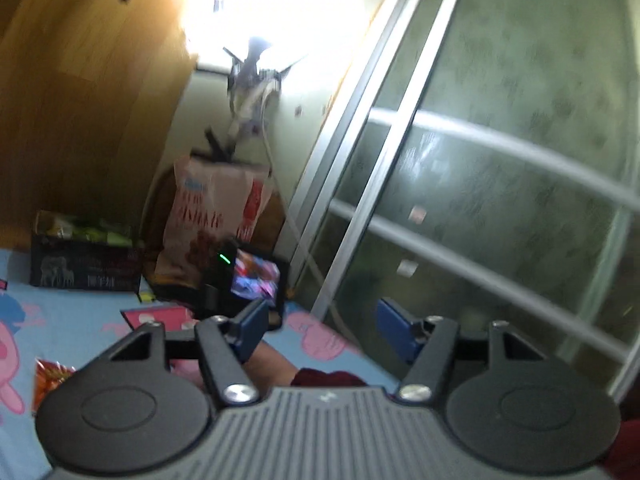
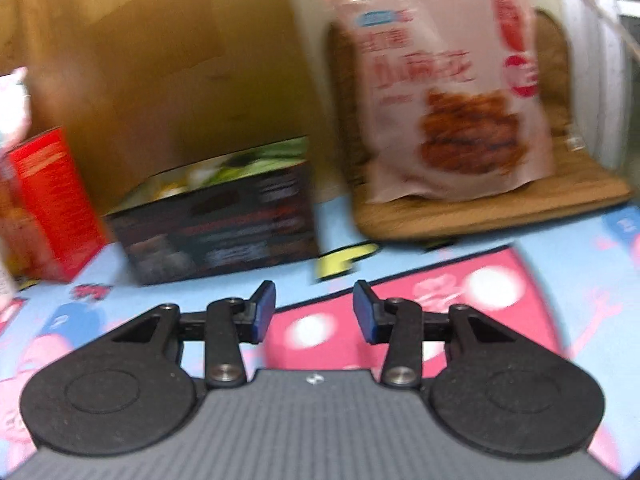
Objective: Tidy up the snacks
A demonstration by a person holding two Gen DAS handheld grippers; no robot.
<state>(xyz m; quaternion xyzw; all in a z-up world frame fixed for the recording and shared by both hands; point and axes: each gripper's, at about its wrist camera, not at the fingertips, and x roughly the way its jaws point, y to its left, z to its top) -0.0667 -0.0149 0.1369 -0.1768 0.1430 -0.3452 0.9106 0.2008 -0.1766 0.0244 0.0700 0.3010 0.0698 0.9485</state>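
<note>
Both tools released, nothing held: left tool [image 1: 320, 328] raised; right tool [image 2: 315, 312] low over surface [image 2: 580, 300], facing black box [image 2: 224, 220], likely next pick; bag [image 2: 444, 92] already upright far right.

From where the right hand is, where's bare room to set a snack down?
The cartoon cloth is free just ahead of the fingers, in front of the black box and the wooden board. The back is crowded: red box, black box, and big snack bag.
</note>
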